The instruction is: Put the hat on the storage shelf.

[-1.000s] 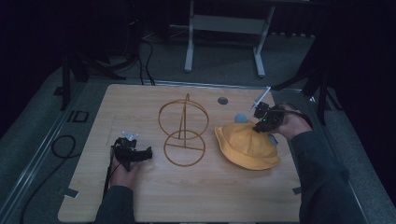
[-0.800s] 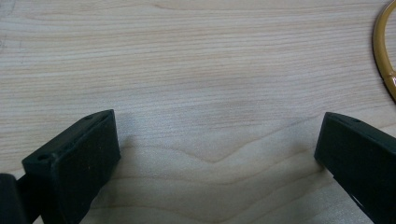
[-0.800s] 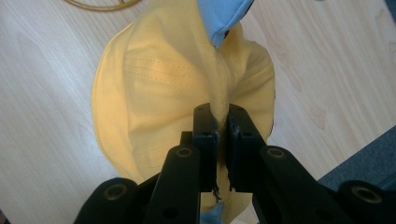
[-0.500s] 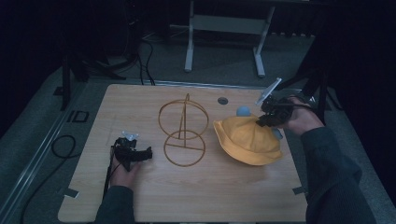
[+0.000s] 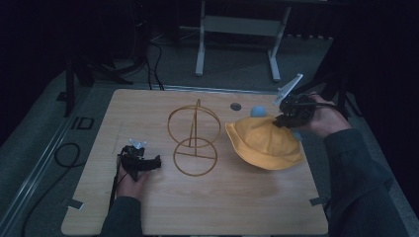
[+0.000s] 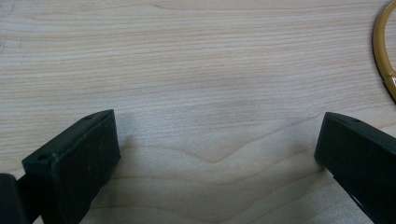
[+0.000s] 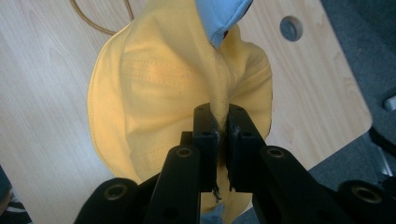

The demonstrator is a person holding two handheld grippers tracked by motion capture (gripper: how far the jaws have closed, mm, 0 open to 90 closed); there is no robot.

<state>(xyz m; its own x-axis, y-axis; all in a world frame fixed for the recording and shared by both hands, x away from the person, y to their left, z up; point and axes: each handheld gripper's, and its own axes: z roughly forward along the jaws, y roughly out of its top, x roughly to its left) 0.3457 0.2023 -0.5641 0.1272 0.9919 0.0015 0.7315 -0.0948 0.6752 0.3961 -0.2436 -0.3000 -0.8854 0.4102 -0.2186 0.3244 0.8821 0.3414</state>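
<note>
A yellow bucket hat (image 5: pixel 264 140) with blue trim hangs off the right part of the wooden table (image 5: pixel 148 106), lifted at its far edge. My right gripper (image 5: pixel 282 117) is shut on a pinched fold of the yellow hat (image 7: pixel 154 79), jaws tight on the cloth. A blue patch (image 7: pixel 219 16) of the hat shows above the fold. A gold wire stand (image 5: pixel 193 138) with two rings stands at the table's middle. My left gripper (image 5: pixel 157 163) rests low on the table left of the stand, open, with bare wood between its jaws. The stand's ring edge (image 6: pixel 385 65) shows in the left gripper view.
A round hole (image 5: pixel 235 106) lies in the table behind the hat. A grey metal frame (image 5: pixel 237 29) stands on the floor beyond the table. Cables (image 5: pixel 64 153) trail on the floor at the left. The table's right edge (image 7: pixel 355 107) is close under the hat.
My right gripper has risen and moved back and to the right with the hat, lifting the hat's far side off the table. The left gripper has stayed still.
</note>
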